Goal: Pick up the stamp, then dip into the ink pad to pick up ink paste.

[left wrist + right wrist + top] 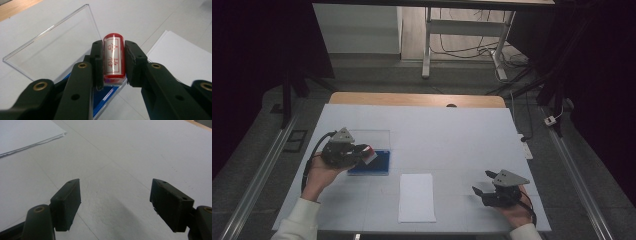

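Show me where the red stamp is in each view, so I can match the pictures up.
High view: the red stamp sits left of centre, clamped in the left gripper above the blue ink pad.
Left gripper view: centre frame, upright between the two black jaws.
Right gripper view: not in it.
Shared landmark: the white paper stack.

A clear cylindrical stamp with red ends and red characters on white; a blue-based clear-lidded plastic case; white paper sheets.
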Demonstrator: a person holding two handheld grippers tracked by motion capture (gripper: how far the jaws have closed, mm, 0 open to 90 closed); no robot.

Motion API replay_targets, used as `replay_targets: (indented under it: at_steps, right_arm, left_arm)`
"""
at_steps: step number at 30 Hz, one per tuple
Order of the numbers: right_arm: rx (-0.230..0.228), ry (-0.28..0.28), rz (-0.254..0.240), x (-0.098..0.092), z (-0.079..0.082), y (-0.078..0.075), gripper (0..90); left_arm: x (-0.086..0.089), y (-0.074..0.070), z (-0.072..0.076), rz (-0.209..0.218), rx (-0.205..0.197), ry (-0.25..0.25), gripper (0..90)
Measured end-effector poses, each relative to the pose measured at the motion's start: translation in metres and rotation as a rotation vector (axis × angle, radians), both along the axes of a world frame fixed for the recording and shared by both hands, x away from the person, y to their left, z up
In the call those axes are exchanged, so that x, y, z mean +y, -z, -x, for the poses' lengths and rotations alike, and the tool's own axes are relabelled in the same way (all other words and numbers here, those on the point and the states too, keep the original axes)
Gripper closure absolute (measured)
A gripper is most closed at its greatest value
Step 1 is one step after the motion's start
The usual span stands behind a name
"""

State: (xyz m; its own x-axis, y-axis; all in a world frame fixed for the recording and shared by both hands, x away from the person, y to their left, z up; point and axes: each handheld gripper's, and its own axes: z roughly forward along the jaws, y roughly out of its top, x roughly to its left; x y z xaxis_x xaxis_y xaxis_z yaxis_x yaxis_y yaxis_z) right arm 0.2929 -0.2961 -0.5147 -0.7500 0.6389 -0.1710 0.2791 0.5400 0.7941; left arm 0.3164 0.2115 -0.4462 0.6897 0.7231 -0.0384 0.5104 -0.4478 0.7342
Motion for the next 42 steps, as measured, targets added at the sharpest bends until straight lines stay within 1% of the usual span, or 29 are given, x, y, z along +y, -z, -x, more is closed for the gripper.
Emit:
replay_targets:
  at_steps: [3,5,11,19,23,28,30,32,35,42]
  right_arm:
    - [-0.001,0.000,0.003,0.000,0.000,0.000,24.5]
    - [-0.002,0.001,0.010,0.001,0.001,0.001,24.5]
    - [-0.004,-0.003,0.012,0.001,0.001,0.001,24.5]
    - [0.000,-0.004,0.015,0.002,0.001,0.002,24.6]
    - [0.003,-0.003,0.014,0.002,0.001,0.002,24.6]
    - [0.004,-0.004,0.019,0.003,0.001,0.003,24.6]
    - [0.003,-0.004,0.021,0.003,0.001,0.003,24.6]
    - [0.006,-0.005,0.021,0.003,0.001,0.003,24.6]
    - [0.006,-0.005,0.023,0.003,0.001,0.003,24.6]
    - [0.006,-0.005,0.023,0.003,0.001,0.003,24.6]
  left_arm:
    - [-0.002,0.001,0.000,-0.017,0.001,-0.004,70.0]
    - [-0.002,0.002,-0.001,-0.020,0.006,-0.006,70.0]
    - [-0.003,0.004,-0.003,-0.032,0.016,-0.013,70.1]
    - [-0.005,0.010,-0.010,-0.059,0.035,-0.018,70.0]
    - [-0.005,0.015,-0.015,-0.071,0.049,-0.026,70.0]
    - [-0.005,0.023,-0.019,-0.094,0.078,-0.032,70.0]
    - [-0.005,0.026,-0.021,-0.096,0.085,-0.040,70.0]
    - [-0.005,0.028,-0.022,-0.110,0.093,-0.041,70.0]
    - [-0.007,0.031,-0.023,-0.129,0.099,-0.044,70.0]
    - [-0.008,0.038,-0.025,-0.143,0.107,-0.048,70.0]
